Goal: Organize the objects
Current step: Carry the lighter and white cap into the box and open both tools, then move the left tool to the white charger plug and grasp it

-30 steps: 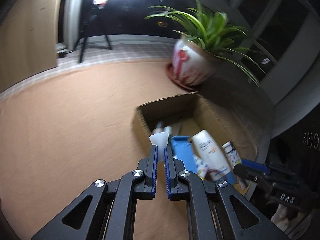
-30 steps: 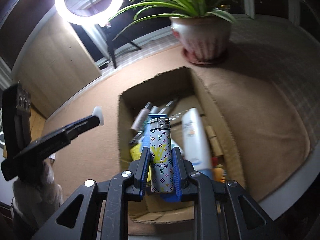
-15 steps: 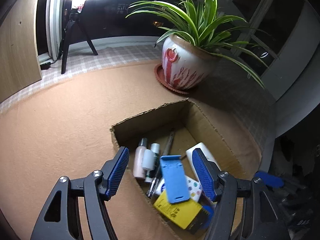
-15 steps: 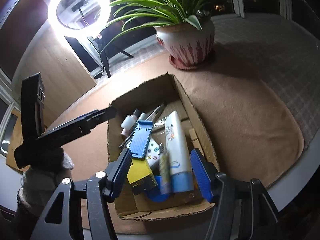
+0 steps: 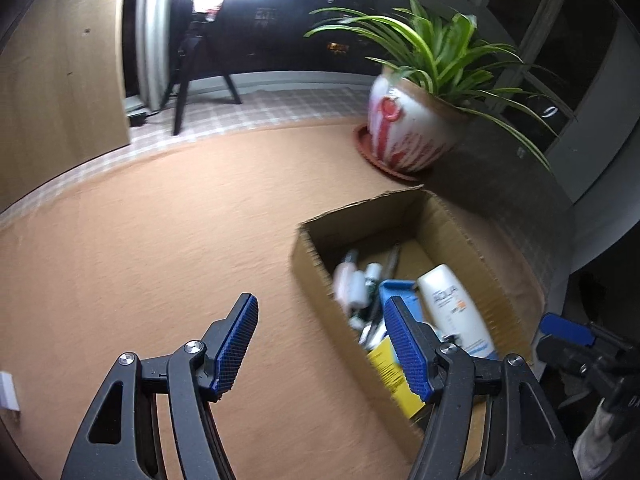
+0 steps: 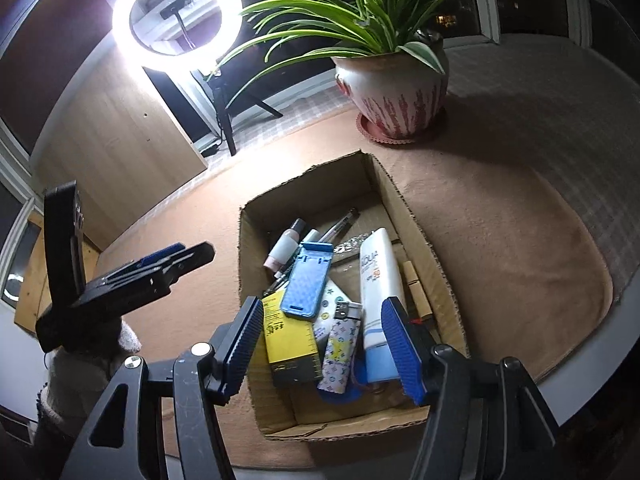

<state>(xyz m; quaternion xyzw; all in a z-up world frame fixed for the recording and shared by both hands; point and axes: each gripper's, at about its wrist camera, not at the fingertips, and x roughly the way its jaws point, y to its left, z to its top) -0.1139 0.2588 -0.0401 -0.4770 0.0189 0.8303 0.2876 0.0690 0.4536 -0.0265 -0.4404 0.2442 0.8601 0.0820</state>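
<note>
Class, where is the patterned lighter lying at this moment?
In the right wrist view, the patterned lighter lies inside the cardboard box, near its front, between the yellow box and the white sunscreen tube.

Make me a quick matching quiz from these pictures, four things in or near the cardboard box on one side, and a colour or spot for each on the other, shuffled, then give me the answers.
Things:
1. phone stand
2. sunscreen tube
3. lighter
4. plant pot

Descriptions:
A. white with red markings, standing on the mat beyond the cardboard box
B. blue, lying on the pile near the box's middle
C. white with a light blue end, lying along the box's right side
D. multicoloured print, lying near the box's near end

Pairs: 1-B, 2-C, 3-D, 4-A
</note>
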